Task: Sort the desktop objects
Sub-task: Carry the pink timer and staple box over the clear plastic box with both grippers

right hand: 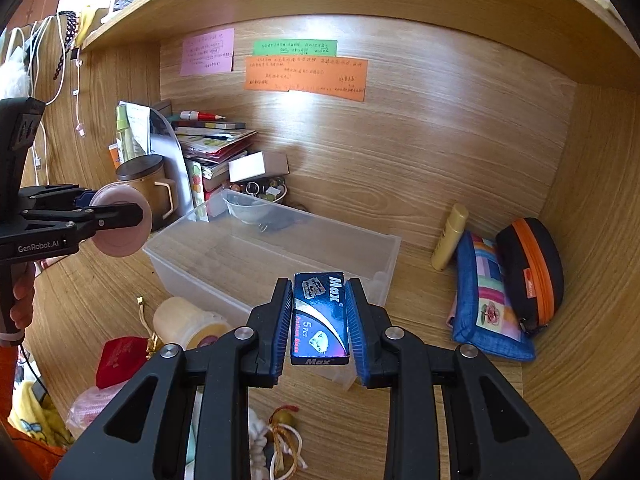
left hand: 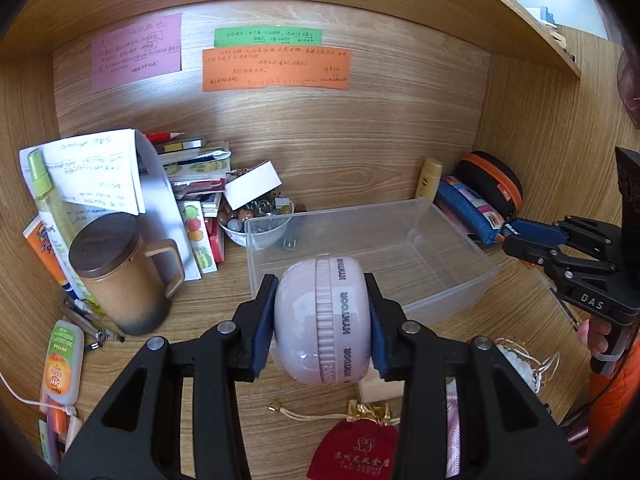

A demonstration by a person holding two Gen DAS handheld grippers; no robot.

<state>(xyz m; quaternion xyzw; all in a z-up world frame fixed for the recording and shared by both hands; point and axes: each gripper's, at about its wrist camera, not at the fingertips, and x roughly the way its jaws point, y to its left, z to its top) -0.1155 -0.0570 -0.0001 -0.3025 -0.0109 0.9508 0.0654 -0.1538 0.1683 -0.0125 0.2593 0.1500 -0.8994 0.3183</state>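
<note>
- Wood-grain tabletop (left hand: 224,308) and back wall, with pink, green and orange notes (left hand: 276,69) stuck on the wall.
- Clear plastic bin (left hand: 460,280) lies across the middle of the tabletop, nothing visible inside it; a bowl of beads (left hand: 256,220) sits just behind its left end.
- Left of the bin: a stack of books and papers (left hand: 100,172), and a brown mug (left hand: 116,272) with a dark lid in front of them.
- Right of the bin: a blue pouch (right hand: 486,300), a black case (right hand: 530,272) with an orange zip beside it, and a yellow bottle (right hand: 450,238) leaning at the wall.
- Left gripper (left hand: 322,320) — clenched on a pink round case (left hand: 322,320), pads pressing its two flat faces; held in the air at the bin's near-left edge.
- Right gripper (right hand: 319,320) — clenched on a small dark-blue box (right hand: 319,320) marked "Max", held above the bin's near-right corner.
- A red pouch (left hand: 354,452) with a gold cord lies on the tabletop at the near edge.
</note>
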